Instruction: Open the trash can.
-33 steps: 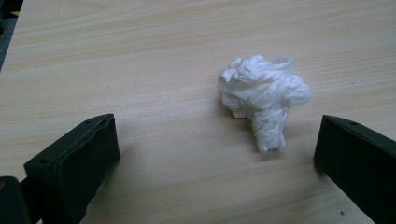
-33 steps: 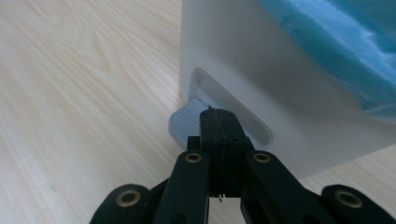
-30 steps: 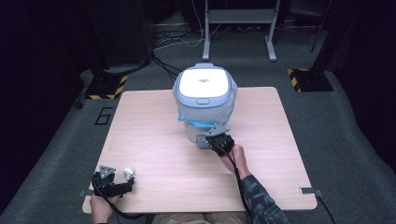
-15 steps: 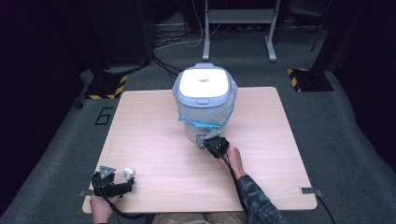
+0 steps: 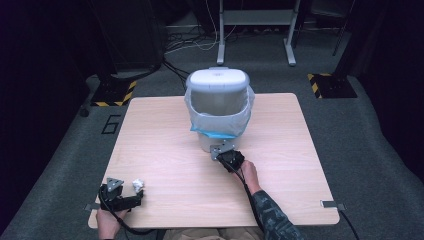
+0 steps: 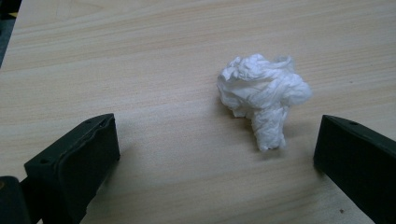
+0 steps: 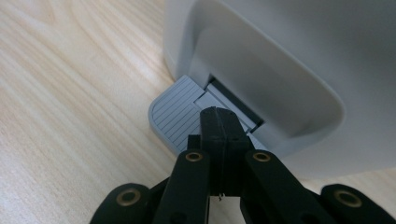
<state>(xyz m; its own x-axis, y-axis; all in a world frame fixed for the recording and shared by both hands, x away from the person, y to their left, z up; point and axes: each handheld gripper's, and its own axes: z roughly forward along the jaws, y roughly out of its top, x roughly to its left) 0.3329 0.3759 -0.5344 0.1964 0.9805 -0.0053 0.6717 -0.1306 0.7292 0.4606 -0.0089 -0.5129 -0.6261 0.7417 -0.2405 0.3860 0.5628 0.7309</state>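
**Lid up, tissue waiting**

At the left, near the table's [image 5: 165, 130] front corner, the left gripper [image 5: 131, 200] lies low on the wood with its jaws spread wide. One crumpled white tissue [image 5: 138, 185] sits just ahead of it. In the left gripper view the wad [image 6: 261, 95] lies between the two jaw tips, nearer the right-hand one and touching neither. Nothing is gripped.

In the middle of the table stands one grey pedal bin [image 5: 218, 117] lined with a clear bag that shows a blue edge at the front. Its white lid [image 5: 217, 79] is tipped up and back, so the mouth is open.

To the right of the tissue, at the foot of the bin, the right gripper [image 5: 226, 156] has its jaws pressed together with nothing between them. In the right gripper view, the joined tips [image 7: 219, 122] rest on the ribbed pedal [image 7: 180, 116].

My reading is that the step in hand is holding the bin open by pressing the pedal, and the tissue is meant to go in. The next move would call for steady pressure on the pedal while the left jaws close on the wad, then lift it over the bag's rim.

Count: two grippers, one tissue, one bin, one pedal, one lid.
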